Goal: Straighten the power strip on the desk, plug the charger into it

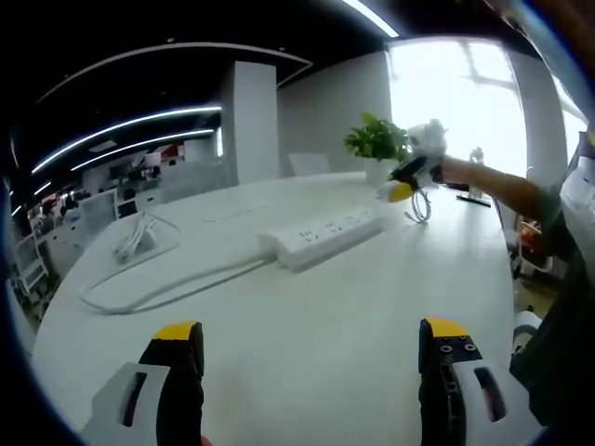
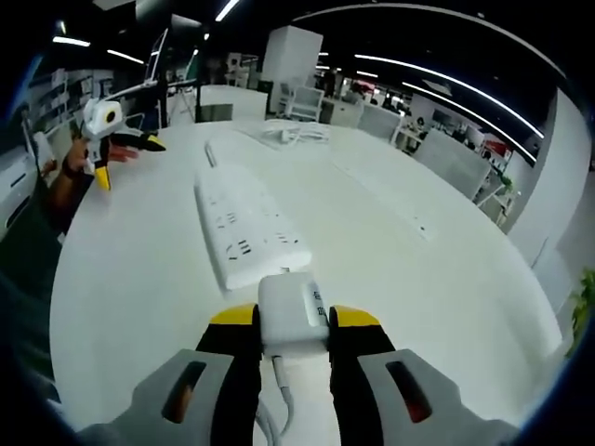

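The white power strip lies on the white desk, its cable looping off to the left. My left gripper hovers open over the near desk, well short of the strip, with nothing between its jaws. In the right gripper view the power strip lies just ahead, sockets up. My right gripper is shut on the white charger, held a little short of the strip's near end, and the charger's cord hangs down between the jaws. The right gripper also shows beyond the strip, and the left gripper shows at upper left.
A potted green plant stands at the desk's far edge behind the strip. A coiled white cable lies at the strip's far end. The person's arm reaches in from the right. Office desks and chairs stand beyond.
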{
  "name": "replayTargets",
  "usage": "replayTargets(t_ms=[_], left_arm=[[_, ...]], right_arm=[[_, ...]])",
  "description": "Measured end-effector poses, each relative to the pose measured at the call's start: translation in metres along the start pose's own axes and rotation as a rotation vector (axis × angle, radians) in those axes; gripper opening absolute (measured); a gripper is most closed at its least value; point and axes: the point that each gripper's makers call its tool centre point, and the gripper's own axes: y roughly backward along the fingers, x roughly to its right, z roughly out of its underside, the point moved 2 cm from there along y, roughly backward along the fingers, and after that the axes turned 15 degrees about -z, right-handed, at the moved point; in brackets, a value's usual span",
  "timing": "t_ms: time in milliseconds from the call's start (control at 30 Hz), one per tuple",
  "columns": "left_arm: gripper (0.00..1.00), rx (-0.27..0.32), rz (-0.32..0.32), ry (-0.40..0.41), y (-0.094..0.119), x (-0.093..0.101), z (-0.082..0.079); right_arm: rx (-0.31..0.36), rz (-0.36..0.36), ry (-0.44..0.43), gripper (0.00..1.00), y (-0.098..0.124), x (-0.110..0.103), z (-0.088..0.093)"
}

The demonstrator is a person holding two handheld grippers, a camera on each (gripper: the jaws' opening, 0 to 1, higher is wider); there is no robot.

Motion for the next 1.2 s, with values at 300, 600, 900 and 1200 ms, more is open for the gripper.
replayTargets(t_ms=[300, 600, 900, 1200], left_arm=[[0.99, 0.001, -0.003, 0.005, 0.001, -0.002, 0.002], [0.99, 0.000, -0.004, 0.005, 0.001, -0.005, 0.003], [0.99, 0.000, -0.005, 0.005, 0.001, -0.005, 0.003], [0.99, 0.000, -0.006, 0.007, 0.001, -0.006, 0.004]], right_arm=[[-0.036, -0.018, 0.032, 0.26, -0.010, -0.002, -0.006], [-0.064, -0.033, 0.066, 0.26, -0.016, -0.006, -0.012], [-0.091, -0.050, 0.091, 0.26, -0.022, -0.011, -0.015], [-0.119, -0.057, 0.119, 0.26, -0.025, -0.014, -0.019]])
